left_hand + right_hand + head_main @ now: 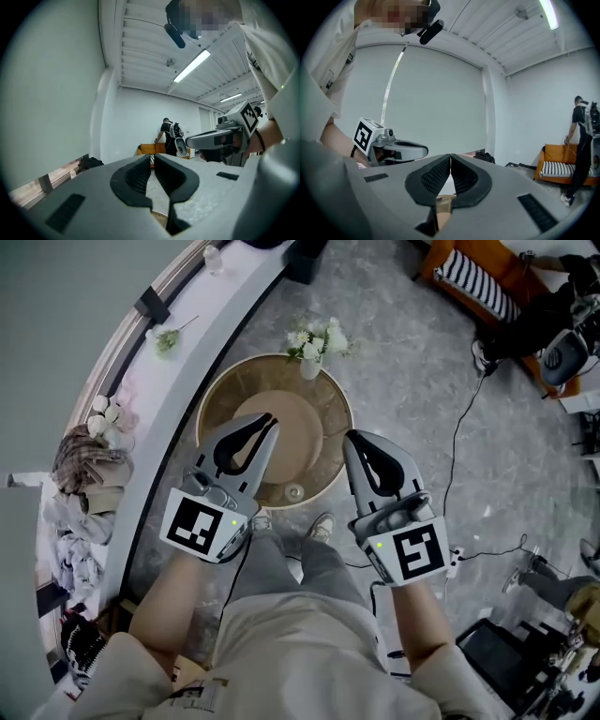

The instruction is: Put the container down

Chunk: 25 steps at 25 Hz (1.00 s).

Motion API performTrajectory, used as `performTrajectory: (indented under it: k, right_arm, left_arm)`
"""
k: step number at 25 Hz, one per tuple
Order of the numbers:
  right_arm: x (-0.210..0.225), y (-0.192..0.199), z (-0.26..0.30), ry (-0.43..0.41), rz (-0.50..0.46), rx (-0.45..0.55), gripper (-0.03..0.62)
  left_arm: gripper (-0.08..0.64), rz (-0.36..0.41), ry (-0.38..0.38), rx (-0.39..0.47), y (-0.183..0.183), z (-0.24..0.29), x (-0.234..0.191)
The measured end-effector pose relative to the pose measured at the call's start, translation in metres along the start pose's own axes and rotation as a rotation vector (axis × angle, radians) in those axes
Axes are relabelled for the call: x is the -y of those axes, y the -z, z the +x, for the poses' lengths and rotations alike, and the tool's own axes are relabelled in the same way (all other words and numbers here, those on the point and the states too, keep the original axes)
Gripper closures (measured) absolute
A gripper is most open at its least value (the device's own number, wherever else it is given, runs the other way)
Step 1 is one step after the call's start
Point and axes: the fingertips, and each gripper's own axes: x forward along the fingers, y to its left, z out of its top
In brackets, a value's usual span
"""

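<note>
In the head view a small round clear container (293, 491) stands on the near part of a round wooden table (214, 397). Nothing holds it. My left gripper (268, 420) hovers over the table just left of the container, jaws shut and empty. My right gripper (350, 439) hangs over the table's right rim, to the right of the container, also shut on nothing. In the left gripper view the left gripper (153, 157) points out level into the room with its pads nearly together. The right gripper (450, 157) shows its pads meeting, with nothing between them.
A vase of white flowers (315, 341) stands at the table's far edge. A curved white ledge (192, 352) runs along the left, with piled cloth (80, 465) beside it. Cables (466, 423) cross the floor at right. A person (581, 140) stands by an orange sofa (558, 166).
</note>
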Motion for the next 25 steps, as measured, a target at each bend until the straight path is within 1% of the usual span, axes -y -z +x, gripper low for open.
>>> performTrajectory:
  k: [4, 7, 11, 15, 19, 21, 23, 25]
  right_arm:
    - [0.002, -0.037, -0.015, 0.014, -0.048, 0.026, 0.583]
    - [0.005, -0.059, -0.026, 0.028, -0.062, 0.049, 0.583]
    - [0.008, -0.09, -0.042, 0.047, -0.079, 0.071, 0.584]
    - [0.007, -0.119, -0.061, 0.058, -0.096, 0.085, 0.584]
    - [0.005, -0.144, -0.072, 0.071, -0.113, 0.132, 0.584]
    - [0.003, -0.157, -0.08, 0.079, -0.126, 0.173, 0.584]
    - [0.002, -0.168, -0.089, 0.093, -0.142, 0.205, 0.584]
    - [0.002, -0.177, -0.096, 0.107, -0.135, 0.224, 0.584]
  left_arm:
    - [0.545, 0.046, 0.006, 0.011, -0.035, -0.007, 0.004]
    - [0.547, 0.079, 0.008, 0.032, -0.06, -0.01, 0.01]
    - [0.548, 0.112, 0.035, 0.055, -0.093, -0.015, 0.022]
    - [0.548, 0.16, 0.013, 0.091, -0.127, -0.027, 0.033]
    - [0.547, 0.194, 0.01, 0.108, -0.15, -0.036, 0.038]
    - [0.548, 0.194, 0.007, 0.106, -0.155, -0.039, 0.039]
    - [0.548, 0.169, -0.015, 0.105, -0.159, -0.04, 0.037]
    - [0.548, 0.148, -0.038, 0.113, -0.165, -0.042, 0.033]
